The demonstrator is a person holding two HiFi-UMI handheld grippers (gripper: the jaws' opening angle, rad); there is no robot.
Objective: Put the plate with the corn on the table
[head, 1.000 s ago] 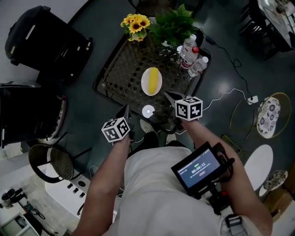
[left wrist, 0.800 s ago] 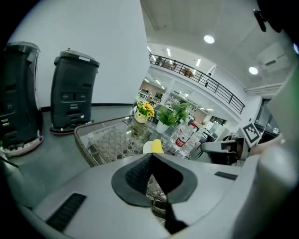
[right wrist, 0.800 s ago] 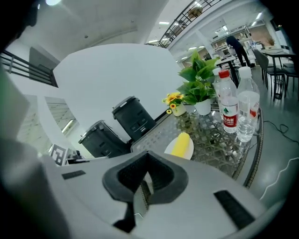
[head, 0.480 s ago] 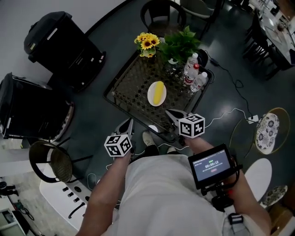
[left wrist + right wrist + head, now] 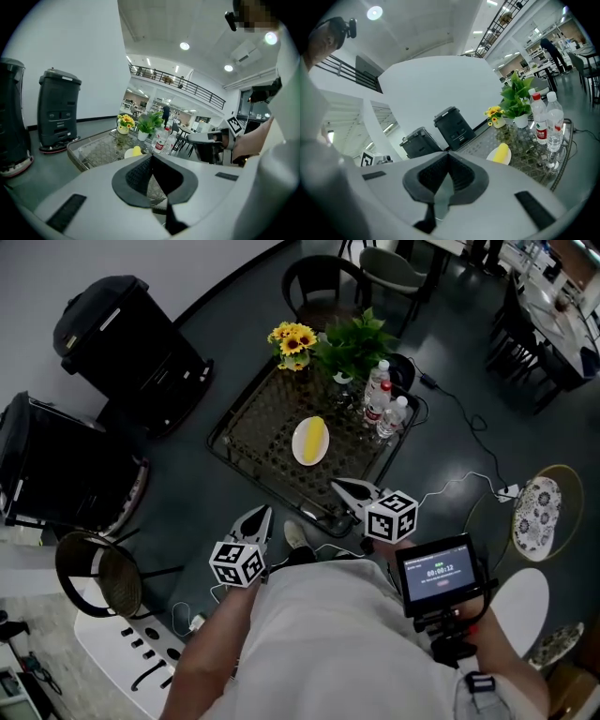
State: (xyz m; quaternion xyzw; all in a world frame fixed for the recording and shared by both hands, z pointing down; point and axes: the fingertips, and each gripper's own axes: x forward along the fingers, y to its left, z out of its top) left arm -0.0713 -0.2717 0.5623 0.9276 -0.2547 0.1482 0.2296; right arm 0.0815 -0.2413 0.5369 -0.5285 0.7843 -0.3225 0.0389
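Plate: the white plate [image 5: 310, 442] is sitting flat on the table, near the middle of the top, and nothing is touching it.
Corn: the yellow corn [image 5: 316, 436] is lying on the plate, and it is showing as a yellow lump in the left gripper view [image 5: 136, 150] and the right gripper view [image 5: 501, 152].
Table: the dark patterned table [image 5: 258, 432] is carrying the plate in open space, away from its edges.
Neighbours: sunflowers [image 5: 292, 341] and a green plant [image 5: 354, 343] are standing at the far side, and the water bottles [image 5: 384, 404] are clustering at the right corner, all apart from the plate.
Left gripper: the left gripper [image 5: 261, 515] is hanging off the near edge of the table, close to the person's body, well apart from the plate; its own view [image 5: 151, 157] is showing the jaws pressed together with nothing between them.
Right gripper: the right gripper [image 5: 339, 488] is hovering just over the near edge, and its own view [image 5: 448, 154] is showing the jaw tips meeting, empty too.
Progress: by the look of it, the placing is done: plate down, corn on it, both grippers clear.
Left to do: judging from these views, nothing is remaining beyond leaving the plate alone.
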